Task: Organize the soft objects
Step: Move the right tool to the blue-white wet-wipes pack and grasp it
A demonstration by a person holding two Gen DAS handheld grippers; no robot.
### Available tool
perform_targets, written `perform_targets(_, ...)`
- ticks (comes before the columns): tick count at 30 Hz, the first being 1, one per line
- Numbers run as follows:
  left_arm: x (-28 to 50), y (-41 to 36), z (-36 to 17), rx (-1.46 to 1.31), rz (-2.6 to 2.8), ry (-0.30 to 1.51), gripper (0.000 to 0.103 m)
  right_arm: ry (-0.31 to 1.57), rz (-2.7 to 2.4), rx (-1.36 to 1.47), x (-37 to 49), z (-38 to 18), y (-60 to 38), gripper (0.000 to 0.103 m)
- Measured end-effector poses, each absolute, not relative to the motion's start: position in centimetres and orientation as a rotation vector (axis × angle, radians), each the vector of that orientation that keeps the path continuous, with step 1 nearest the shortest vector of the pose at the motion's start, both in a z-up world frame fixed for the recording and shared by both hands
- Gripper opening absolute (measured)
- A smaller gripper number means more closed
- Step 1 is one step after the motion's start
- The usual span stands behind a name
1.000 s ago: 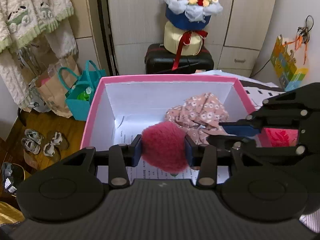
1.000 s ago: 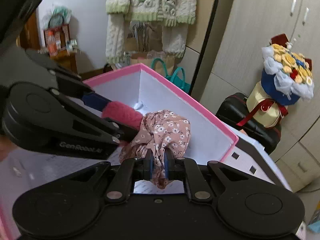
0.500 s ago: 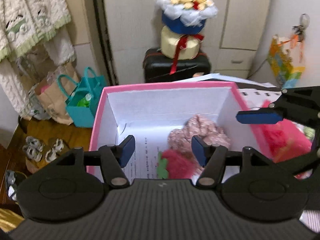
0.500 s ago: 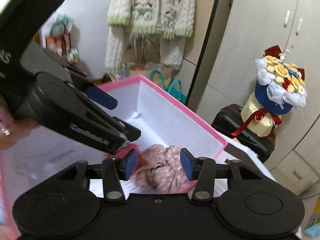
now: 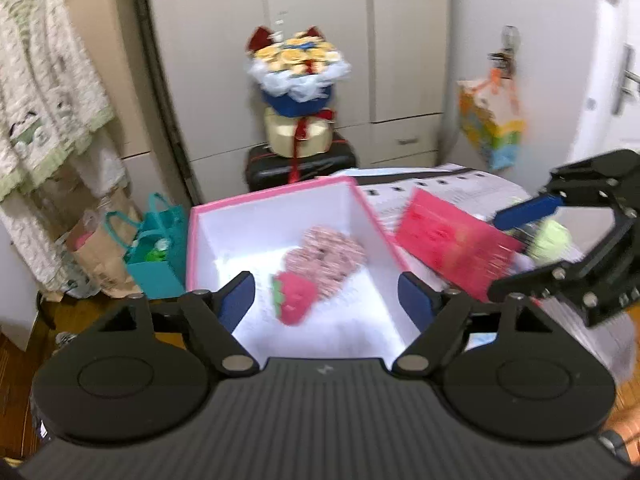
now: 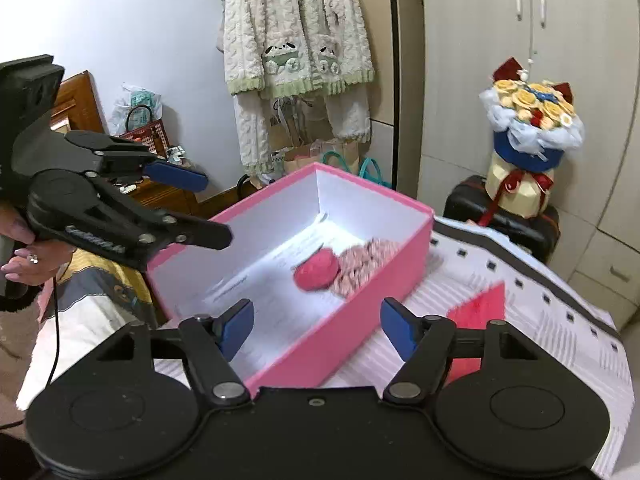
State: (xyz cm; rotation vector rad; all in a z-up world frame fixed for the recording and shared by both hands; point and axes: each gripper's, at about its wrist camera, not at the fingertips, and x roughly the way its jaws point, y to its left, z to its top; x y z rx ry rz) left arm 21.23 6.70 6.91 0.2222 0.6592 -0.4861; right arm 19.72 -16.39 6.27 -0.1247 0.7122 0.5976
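A pink box [image 5: 276, 199] with a white inside stands on the bed; it also shows in the right wrist view [image 6: 372, 280]. In it lie a red plush strawberry [image 5: 294, 298] [image 6: 316, 274] and a pink floral cloth [image 5: 324, 256] [image 6: 366, 266], side by side. My left gripper [image 5: 326, 300] is open and empty, raised above the box's near end. My right gripper [image 6: 316, 328] is open and empty, back from the box's near wall; it shows at the right in the left wrist view [image 5: 520, 248]. A pale green soft thing [image 5: 554, 240] lies beyond it.
A red-pink lid or card [image 5: 448, 244] lies on the patterned bedspread [image 6: 520, 280] right of the box. A bouquet box [image 5: 298, 96] on a black suitcase [image 5: 300, 164], teal bags [image 5: 154, 248] and hanging sweaters [image 6: 296, 44] stand behind by the wardrobe.
Both grippers opened and let go: the strawberry and the floral cloth now lie in the box. Both grippers have pulled back and up from it, the right one off to the right.
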Motion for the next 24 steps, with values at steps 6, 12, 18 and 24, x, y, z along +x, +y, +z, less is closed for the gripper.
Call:
perform_targets(6, 15.9, 4.4, 6.7, 0.239, -0.639, 0.677, 0.080, 0.720, 0.556, -0.111, 14.7, 5.6, -18.9, 0.075)
perform_targets(12, 12.6, 1.9, 5.4, 0.250, -0.723, 0.689, 0.080, 0.694, 0.526, -0.140, 10.1, 4.1, -20.5, 0.075)
perform_targets(18, 10.3, 0.2, 2.8, 0.244, -0.765, 0.704, 0.078, 0.679, 0.525, -0.191, 6.7, 1.3, -20.5, 0.075)
perform_targets(24, 9.4, -1.3, -0.3, 0.256, -0.762, 0.715, 0.077, 0.646, 0.506, -0.268, 5.4, -2.1, -19.3, 0.075)
